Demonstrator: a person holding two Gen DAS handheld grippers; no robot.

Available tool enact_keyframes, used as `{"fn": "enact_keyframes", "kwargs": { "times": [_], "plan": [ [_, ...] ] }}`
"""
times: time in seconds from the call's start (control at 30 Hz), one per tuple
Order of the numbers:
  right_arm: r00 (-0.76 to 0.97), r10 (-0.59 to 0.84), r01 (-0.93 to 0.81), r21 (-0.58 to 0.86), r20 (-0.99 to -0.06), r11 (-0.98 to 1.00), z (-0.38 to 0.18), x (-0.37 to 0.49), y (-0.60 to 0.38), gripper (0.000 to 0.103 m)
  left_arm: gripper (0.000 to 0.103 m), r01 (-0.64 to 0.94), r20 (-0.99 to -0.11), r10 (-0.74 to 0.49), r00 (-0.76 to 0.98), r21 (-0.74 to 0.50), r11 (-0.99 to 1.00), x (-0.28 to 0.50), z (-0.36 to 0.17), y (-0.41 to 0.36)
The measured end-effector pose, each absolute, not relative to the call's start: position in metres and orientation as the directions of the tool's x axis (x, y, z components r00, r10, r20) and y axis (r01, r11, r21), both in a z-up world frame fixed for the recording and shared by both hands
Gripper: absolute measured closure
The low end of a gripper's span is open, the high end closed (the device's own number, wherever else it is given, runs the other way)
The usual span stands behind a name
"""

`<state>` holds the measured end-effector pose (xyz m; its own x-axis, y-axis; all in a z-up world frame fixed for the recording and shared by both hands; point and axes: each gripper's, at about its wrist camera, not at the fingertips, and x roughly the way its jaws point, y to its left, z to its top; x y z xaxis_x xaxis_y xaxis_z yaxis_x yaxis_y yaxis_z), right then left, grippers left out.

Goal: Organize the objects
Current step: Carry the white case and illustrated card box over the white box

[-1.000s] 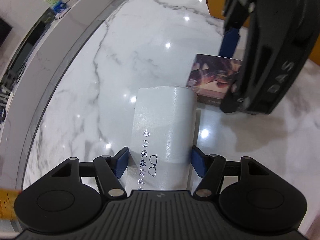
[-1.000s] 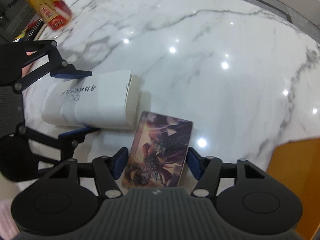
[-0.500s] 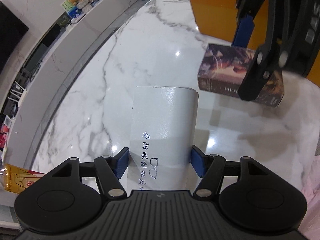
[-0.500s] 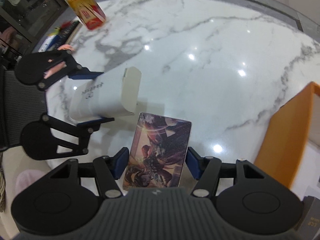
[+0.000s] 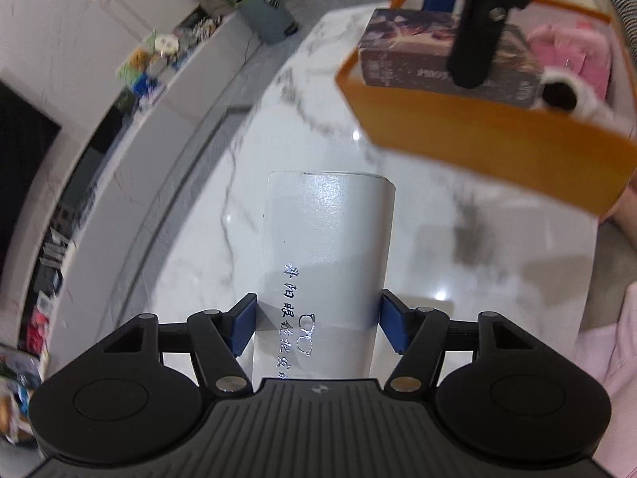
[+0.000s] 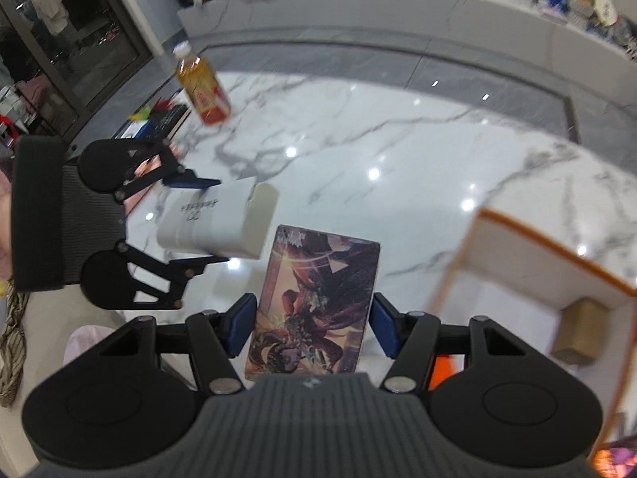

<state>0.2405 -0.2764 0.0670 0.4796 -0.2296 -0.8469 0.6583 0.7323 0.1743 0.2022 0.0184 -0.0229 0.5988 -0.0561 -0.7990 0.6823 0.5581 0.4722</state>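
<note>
My left gripper point(image 5: 318, 328) is shut on a white glasses case point(image 5: 324, 247) with silver lettering and holds it above the marble table point(image 5: 223, 239). My right gripper point(image 6: 308, 324) is shut on a dark illustrated card box point(image 6: 314, 298). In the left wrist view the card box point(image 5: 422, 63) hangs over the near rim of the orange box point(image 5: 477, 135). In the right wrist view the left gripper point(image 6: 191, 223) with the glasses case point(image 6: 215, 223) is at the left, and the orange box point(image 6: 557, 247) is at the right.
The orange box holds a pink plush item point(image 5: 569, 51) and a small brown box point(image 6: 581, 330). A tea bottle point(image 6: 199, 83) stands at the table's far left edge. A grey ledge with clutter point(image 6: 398, 12) runs behind the table.
Both grippers have lifted their objects off the table. The right gripper carried the card box up toward the orange box. The glasses case rose and moved toward the box too.
</note>
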Motion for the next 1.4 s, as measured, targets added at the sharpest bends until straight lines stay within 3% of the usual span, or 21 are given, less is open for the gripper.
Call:
{"fn": "enact_keyframes", "kwargs": {
  "times": [0.2,0.4,0.73,1.4],
  "plan": [
    [0.433,-0.331,0.719,0.099,-0.838,0.688,0.09,0.187,-0.292,0.04,0.028,0.723,-0.765,-0.139,0.629,0.51,0.467,0.205,0.013,-0.047],
    [0.393,-0.403,0.793,0.084,-0.826,0.603,0.097,0.126,-0.312,0.04,0.028,0.774,-0.762,-0.204,0.615,0.534,0.34,0.211,0.013,-0.124],
    [0.336,-0.436,0.845,0.063,-0.835,0.531,0.08,0.074,-0.361,0.04,0.028,0.836,-0.817,-0.186,0.546,0.516,0.185,0.241,-0.042,-0.208],
    [0.374,-0.4,0.817,0.094,-0.837,0.568,0.042,0.073,-0.408,0.04,0.029,0.84,-0.835,-0.098,0.541,0.534,0.092,0.298,-0.138,-0.227]
  ]
}}
